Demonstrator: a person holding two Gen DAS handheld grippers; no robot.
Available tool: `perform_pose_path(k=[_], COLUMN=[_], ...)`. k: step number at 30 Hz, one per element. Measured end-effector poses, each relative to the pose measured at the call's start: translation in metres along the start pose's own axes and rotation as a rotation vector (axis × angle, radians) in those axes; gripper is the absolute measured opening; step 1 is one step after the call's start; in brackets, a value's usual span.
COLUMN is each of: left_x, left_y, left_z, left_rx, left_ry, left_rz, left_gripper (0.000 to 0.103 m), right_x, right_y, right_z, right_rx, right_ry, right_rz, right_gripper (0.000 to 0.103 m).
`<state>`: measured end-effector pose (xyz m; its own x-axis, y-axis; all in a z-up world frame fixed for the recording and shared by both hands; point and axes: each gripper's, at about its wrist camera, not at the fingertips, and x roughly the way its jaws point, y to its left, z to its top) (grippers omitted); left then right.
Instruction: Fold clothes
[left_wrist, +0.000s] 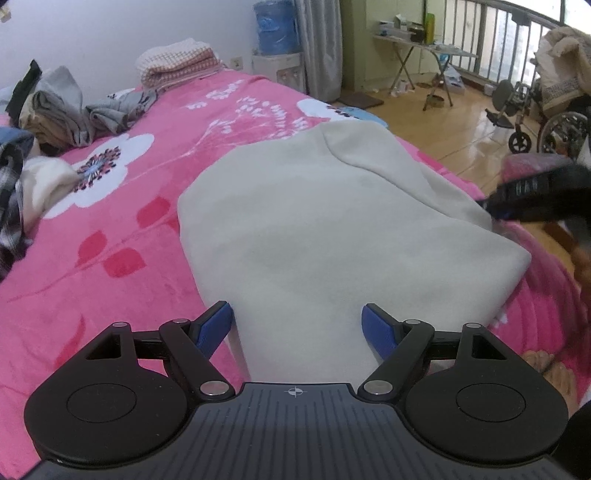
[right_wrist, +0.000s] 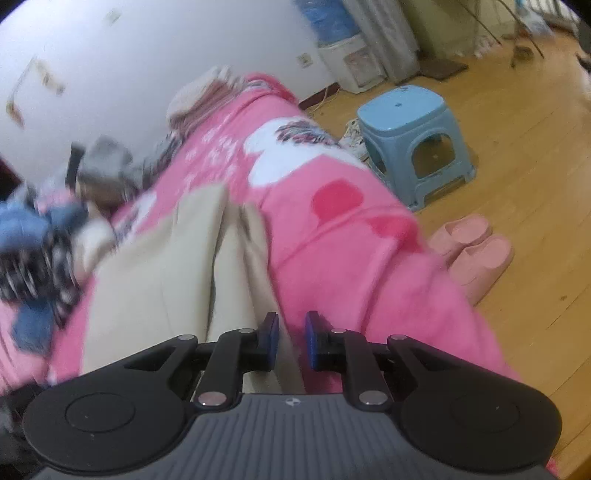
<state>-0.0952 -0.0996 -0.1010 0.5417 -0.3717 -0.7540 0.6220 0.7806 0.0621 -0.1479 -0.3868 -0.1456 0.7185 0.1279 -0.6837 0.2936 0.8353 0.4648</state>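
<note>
A cream fleece garment (left_wrist: 332, 229) lies flat on the pink floral blanket (left_wrist: 129, 236). My left gripper (left_wrist: 297, 328) hovers over its near end, open wide, with the cloth below and nothing between its blue pads (left_wrist: 216, 328). My right gripper (right_wrist: 291, 338) shows a narrow gap between its jaws, with pink blanket visible between the tips. The creased cream garment (right_wrist: 166, 280) runs up to and under its left finger. This view is blurred by motion. In the left wrist view the right gripper (left_wrist: 535, 192) is a dark blur at the garment's right edge.
Loose clothes (left_wrist: 62, 110) are piled at the bed's far left and a folded checked towel (left_wrist: 177, 62) lies by the wall. A blue stool (right_wrist: 413, 136) and pink slippers (right_wrist: 476, 251) stand on the wooden floor right of the bed. A wheelchair (left_wrist: 539, 114) and a folding table (left_wrist: 417, 48) stand further off.
</note>
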Motion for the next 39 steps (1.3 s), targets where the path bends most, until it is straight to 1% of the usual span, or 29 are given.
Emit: perform_pose_path(k=[4, 7, 10, 12, 14, 15, 19, 21, 25, 33, 35, 37, 39], left_x=[0.002, 0.003, 0.004, 0.004, 0.005, 0.004, 0.004, 0.004, 0.004, 0.005, 0.008, 0.01, 0.01], left_y=[0.004, 0.005, 0.007, 0.009, 0.012, 0.012, 0.015, 0.015, 0.018, 0.025, 0.029, 0.035, 0.035], left_z=[0.0, 0.0, 0.0, 0.001, 0.001, 0.001, 0.001, 0.0, -0.002, -0.003, -0.004, -0.005, -0.005], left_rx=[-0.035, -0.056, -0.083, -0.102, -0.122, -0.128, -0.144, -0.142, -0.162, -0.201, -0.231, -0.267, -0.274], left_ry=[-0.01, -0.012, -0.013, -0.012, -0.011, -0.011, -0.013, -0.013, -0.012, 0.003, 0.021, 0.039, 0.041], left_rz=[-0.017, -0.025, -0.036, -0.043, -0.051, -0.055, -0.069, -0.072, -0.086, -0.098, -0.104, -0.112, -0.111], left_gripper=[0.081, 0.083, 0.083, 0.084, 0.084, 0.084, 0.084, 0.084, 0.084, 0.085, 0.085, 0.085, 0.085], right_x=[-0.011, -0.013, -0.007, 0.005, 0.023, 0.033, 0.078, 0.084, 0.073, 0.08, 0.065, 0.045, 0.025], right_y=[0.013, 0.027, 0.05, 0.068, 0.078, 0.08, 0.075, 0.074, 0.086, 0.085, 0.09, 0.096, 0.101], right_z=[0.022, 0.049, 0.073, 0.082, 0.088, 0.089, 0.086, 0.086, 0.09, 0.095, 0.092, 0.087, 0.083], right_rx=[-0.052, -0.071, -0.129, -0.181, -0.208, -0.214, -0.222, -0.215, -0.224, -0.218, -0.237, -0.253, -0.266], right_ry=[-0.04, -0.09, -0.139, -0.148, -0.13, -0.113, -0.024, -0.011, -0.043, -0.016, -0.032, -0.049, -0.064], right_rz=[-0.039, -0.045, -0.014, 0.018, 0.038, 0.033, -0.067, -0.085, -0.048, -0.151, -0.135, -0.098, -0.059], right_gripper=[0.016, 0.016, 0.016, 0.016, 0.016, 0.016, 0.016, 0.016, 0.016, 0.017, 0.017, 0.018, 0.018])
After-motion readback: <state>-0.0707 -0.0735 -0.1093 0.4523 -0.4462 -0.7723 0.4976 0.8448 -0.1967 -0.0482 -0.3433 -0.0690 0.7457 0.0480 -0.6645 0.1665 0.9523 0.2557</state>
